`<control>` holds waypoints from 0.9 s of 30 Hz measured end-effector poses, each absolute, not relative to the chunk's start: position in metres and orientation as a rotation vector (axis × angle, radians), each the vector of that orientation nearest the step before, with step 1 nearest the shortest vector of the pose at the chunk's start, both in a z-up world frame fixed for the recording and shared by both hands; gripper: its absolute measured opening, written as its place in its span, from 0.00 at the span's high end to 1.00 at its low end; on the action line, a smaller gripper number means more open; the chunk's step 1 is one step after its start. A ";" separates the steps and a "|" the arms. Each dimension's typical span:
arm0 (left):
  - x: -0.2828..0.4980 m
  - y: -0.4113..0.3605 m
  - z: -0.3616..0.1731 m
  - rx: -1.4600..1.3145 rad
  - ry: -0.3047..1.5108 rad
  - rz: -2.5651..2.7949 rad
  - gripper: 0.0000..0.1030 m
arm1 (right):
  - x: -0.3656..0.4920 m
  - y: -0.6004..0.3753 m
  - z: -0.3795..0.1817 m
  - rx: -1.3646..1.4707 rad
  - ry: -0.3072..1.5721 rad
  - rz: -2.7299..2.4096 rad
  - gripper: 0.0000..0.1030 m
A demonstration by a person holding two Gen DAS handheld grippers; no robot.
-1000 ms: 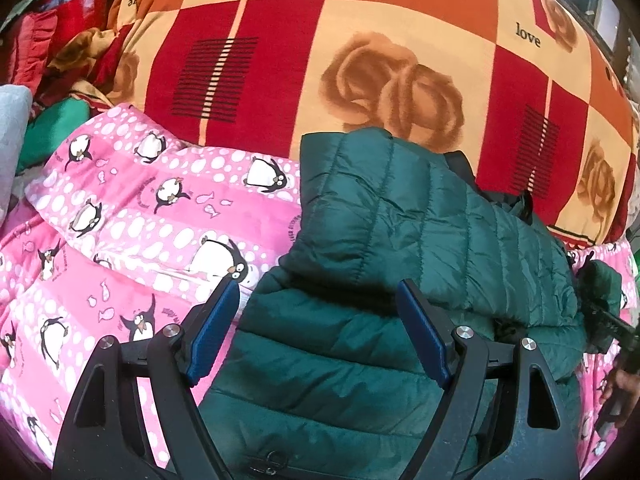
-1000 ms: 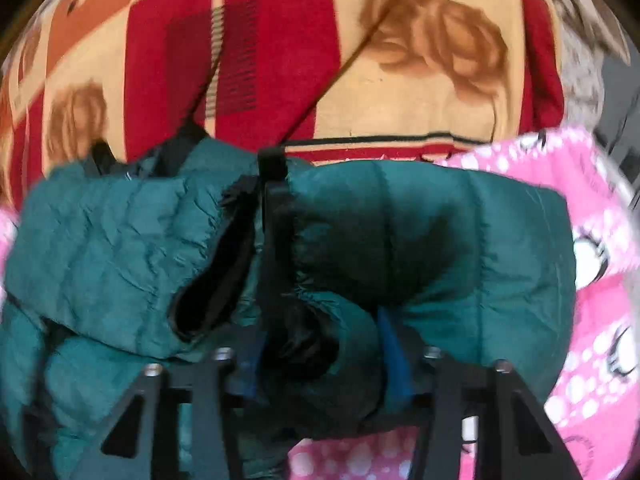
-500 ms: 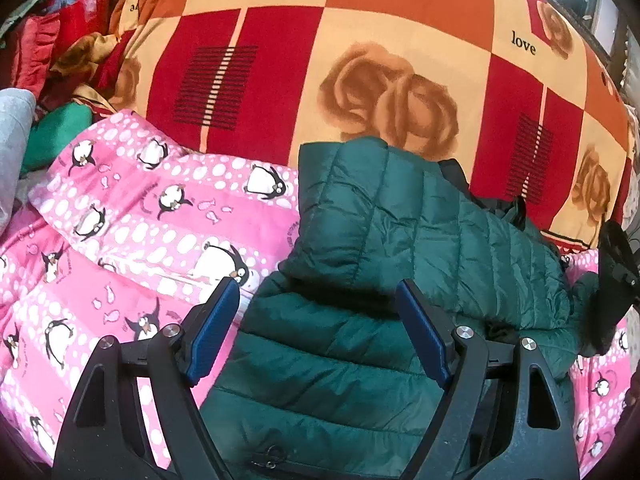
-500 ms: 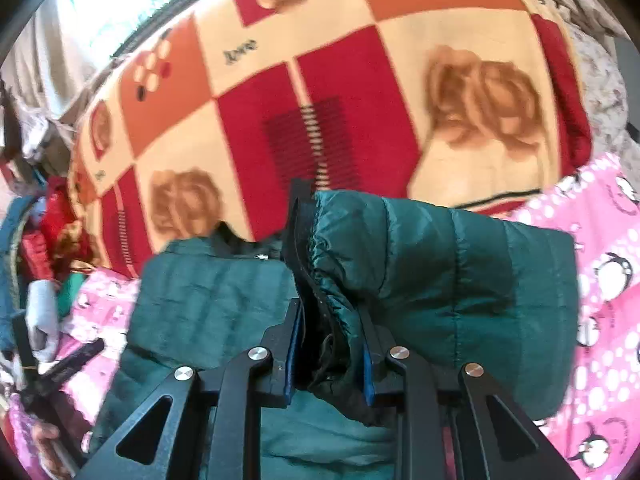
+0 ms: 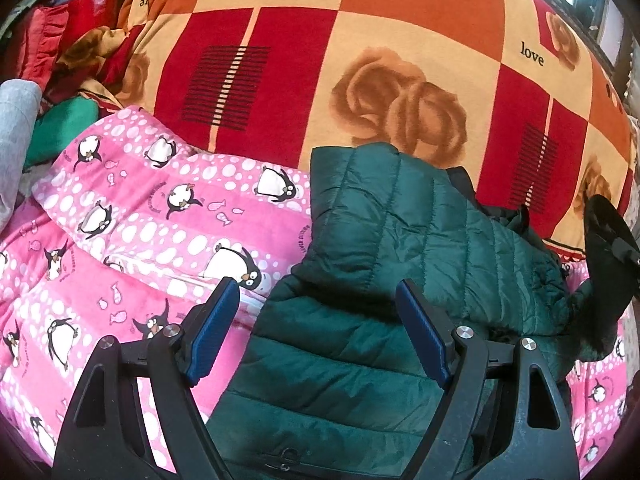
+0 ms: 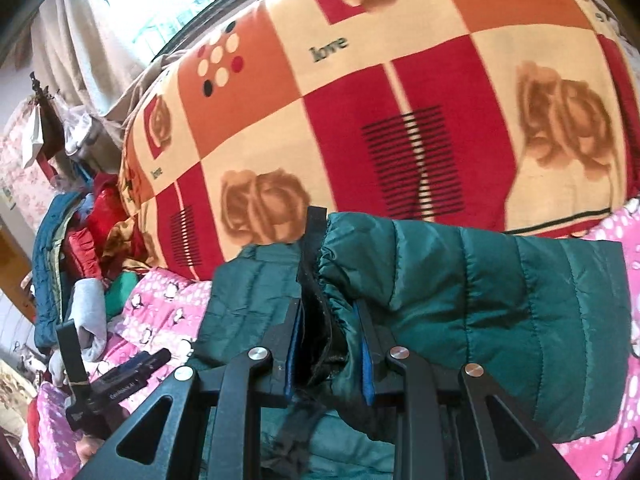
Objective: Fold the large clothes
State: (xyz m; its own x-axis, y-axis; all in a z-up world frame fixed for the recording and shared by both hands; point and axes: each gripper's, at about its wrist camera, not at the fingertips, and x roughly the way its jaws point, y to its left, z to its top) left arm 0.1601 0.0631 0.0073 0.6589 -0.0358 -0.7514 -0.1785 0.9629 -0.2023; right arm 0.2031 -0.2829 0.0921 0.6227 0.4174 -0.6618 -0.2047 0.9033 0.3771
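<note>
At lower centre of the right wrist view the right gripper (image 6: 330,354) has its jaws clenched on the black-trimmed cuff of the dark green quilted puffer jacket (image 5: 400,248), which lies on the pink penguin-print blanket (image 5: 160,216), while the left gripper (image 5: 318,328) hovers over it, jaws spread wide and holding nothing.

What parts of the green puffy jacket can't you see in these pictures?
- Left wrist view: the green puffer jacket's bottom hem is cut off by the lower edge and hidden by the open left gripper.
- Right wrist view: the sleeve cuff is hidden where the right gripper pinches it.
- Both views: the underside against the pink penguin blanket.
</note>
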 end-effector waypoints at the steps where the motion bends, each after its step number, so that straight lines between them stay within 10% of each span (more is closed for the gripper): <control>1: 0.160 0.064 0.007 -0.272 0.850 0.083 0.22 | 0.206 -0.277 0.091 0.286 0.831 0.374 0.78; 27: 0.173 0.081 -0.020 -0.299 0.877 0.070 0.22 | 0.252 -0.180 0.028 0.301 0.943 0.483 0.78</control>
